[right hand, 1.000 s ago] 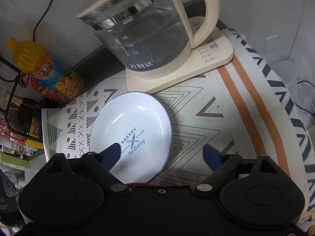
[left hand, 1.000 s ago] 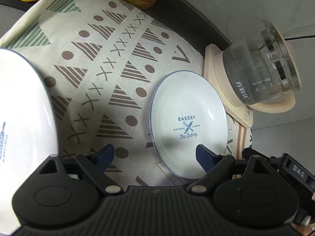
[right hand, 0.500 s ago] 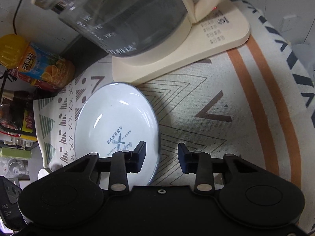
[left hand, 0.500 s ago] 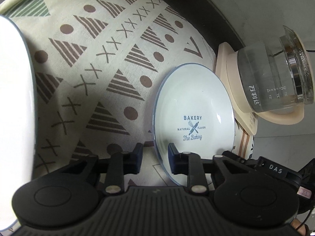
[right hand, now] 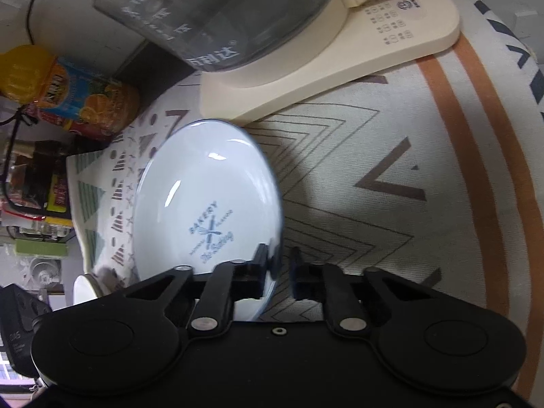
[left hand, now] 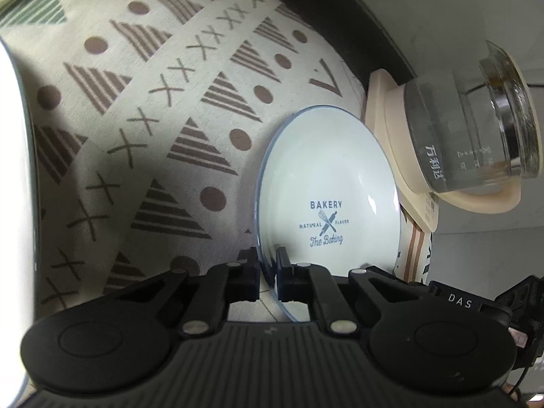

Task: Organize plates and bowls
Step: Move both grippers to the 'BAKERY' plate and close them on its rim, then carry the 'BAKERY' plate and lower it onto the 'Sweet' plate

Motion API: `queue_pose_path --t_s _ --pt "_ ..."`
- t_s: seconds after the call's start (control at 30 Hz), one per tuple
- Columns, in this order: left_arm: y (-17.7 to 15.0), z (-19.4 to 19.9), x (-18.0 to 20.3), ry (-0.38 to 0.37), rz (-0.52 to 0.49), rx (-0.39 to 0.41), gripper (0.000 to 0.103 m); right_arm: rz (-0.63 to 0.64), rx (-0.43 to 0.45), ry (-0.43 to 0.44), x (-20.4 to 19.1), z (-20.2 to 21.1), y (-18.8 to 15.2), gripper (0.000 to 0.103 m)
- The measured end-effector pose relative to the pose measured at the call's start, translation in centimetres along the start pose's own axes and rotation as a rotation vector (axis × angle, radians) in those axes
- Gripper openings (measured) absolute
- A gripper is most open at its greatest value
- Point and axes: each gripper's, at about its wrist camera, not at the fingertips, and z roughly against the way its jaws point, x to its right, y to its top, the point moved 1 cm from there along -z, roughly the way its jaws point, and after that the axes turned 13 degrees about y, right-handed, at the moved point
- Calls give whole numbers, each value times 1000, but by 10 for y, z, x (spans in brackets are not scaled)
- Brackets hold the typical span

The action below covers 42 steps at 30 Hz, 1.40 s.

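Grippers both point steeply down at the cloth, one on each side of the same dish. I see the left gripper [left hand: 268, 272] pinching the near left rim of the glossy white round plate with a thin blue edge and a "BAKERY" print [left hand: 326, 197], its black jaws pressed onto the rim from either side. My right gripper [right hand: 280, 272] pinches the opposite rim of that plate [right hand: 204, 210] the same way, one pad over the inner face, one outside. The plate lies on a cream woven tablecloth printed with brown striped triangles, dots and crosses [left hand: 163, 129], just beside the cream plastic base of a clear glass electric kettle [right hand: 210, 10]; I cannot tell whether they touch. A second white, smooth, curved dish [left hand: 13, 183] fills the left edge of the left view. An orange juice bottle with a bright label [right hand: 68, 95] lies at the cloth's far edge against a grey wall.
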Motion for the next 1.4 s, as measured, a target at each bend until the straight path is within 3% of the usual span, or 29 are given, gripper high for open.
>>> queue_pose_path --t_s 0.83,1.4 --pt "11 47 3 -75 -96 71 10 99 160 15 -35 39 -26 10" --pt "15 93 -50 -48 -100 117 10 147 182 45 -83 23 -43 10"
